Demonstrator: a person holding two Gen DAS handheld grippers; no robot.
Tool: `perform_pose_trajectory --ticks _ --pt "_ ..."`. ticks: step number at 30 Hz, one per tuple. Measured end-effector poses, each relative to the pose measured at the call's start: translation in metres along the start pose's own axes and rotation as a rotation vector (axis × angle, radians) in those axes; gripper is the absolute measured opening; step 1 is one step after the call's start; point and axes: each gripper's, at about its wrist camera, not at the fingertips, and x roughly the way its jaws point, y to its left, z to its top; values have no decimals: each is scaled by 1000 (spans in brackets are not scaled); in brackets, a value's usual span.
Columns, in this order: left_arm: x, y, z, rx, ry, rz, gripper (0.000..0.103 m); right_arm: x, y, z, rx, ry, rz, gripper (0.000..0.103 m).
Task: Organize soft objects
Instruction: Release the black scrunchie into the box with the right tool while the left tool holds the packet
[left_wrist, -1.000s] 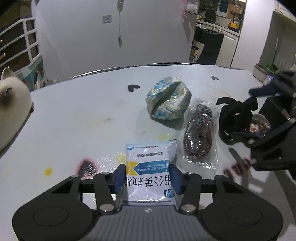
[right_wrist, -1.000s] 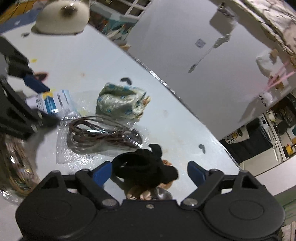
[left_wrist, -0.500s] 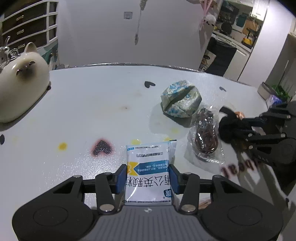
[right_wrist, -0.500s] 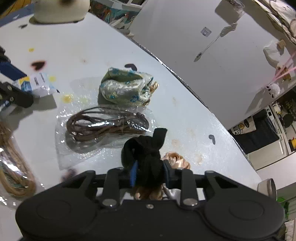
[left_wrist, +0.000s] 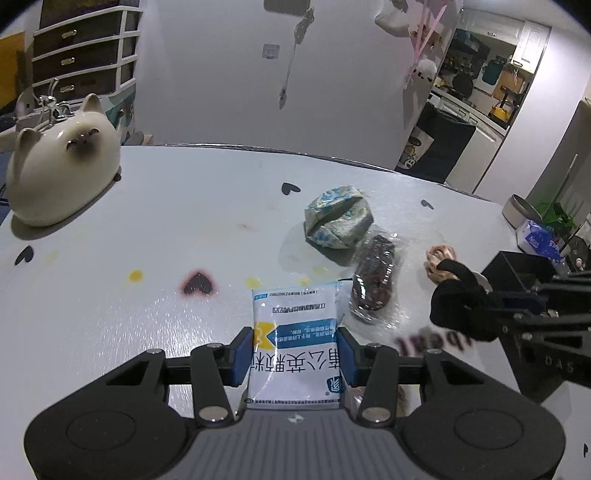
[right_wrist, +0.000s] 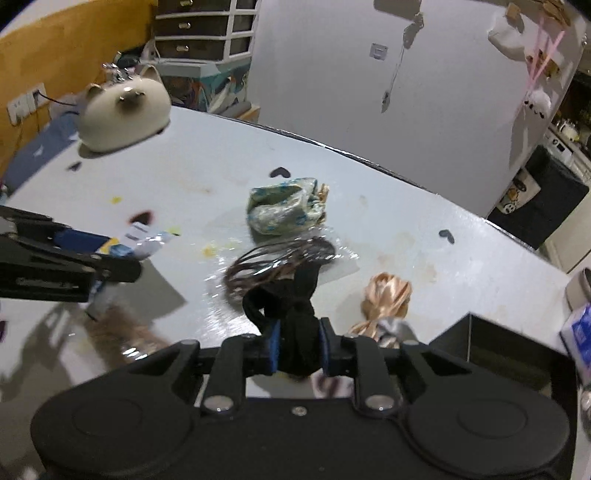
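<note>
The counter (left_wrist: 155, 221) is smooth and pale with a soft sheen, marked by yellow stains and dark heart prints. The sachet (left_wrist: 295, 354) is glossy printed film, white and blue. The bagged brown cord (left_wrist: 375, 282) lies in clear, crinkly, shiny plastic. The floral bundle (left_wrist: 338, 218) looks like soft printed cloth. The black fabric piece (right_wrist: 291, 314) is matt, soft cloth, and the peach scrunchie (right_wrist: 388, 295) is shiny satin. The cat-shaped pot (left_wrist: 61, 168) is glazed, glossy ceramic. Each hand-held gripper, left (left_wrist: 295, 350) and right (right_wrist: 297, 345), is matt black plastic with bright metal screws and blue rubbery-looking pads (left_wrist: 242, 354).
</note>
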Motion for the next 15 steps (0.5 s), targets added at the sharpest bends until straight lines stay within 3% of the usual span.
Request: perform_pose_trajectory --ticks 15 --pt "-54 -41 -41 -22 -25 8 48 -69 -4 -47 187 -40 91 22"
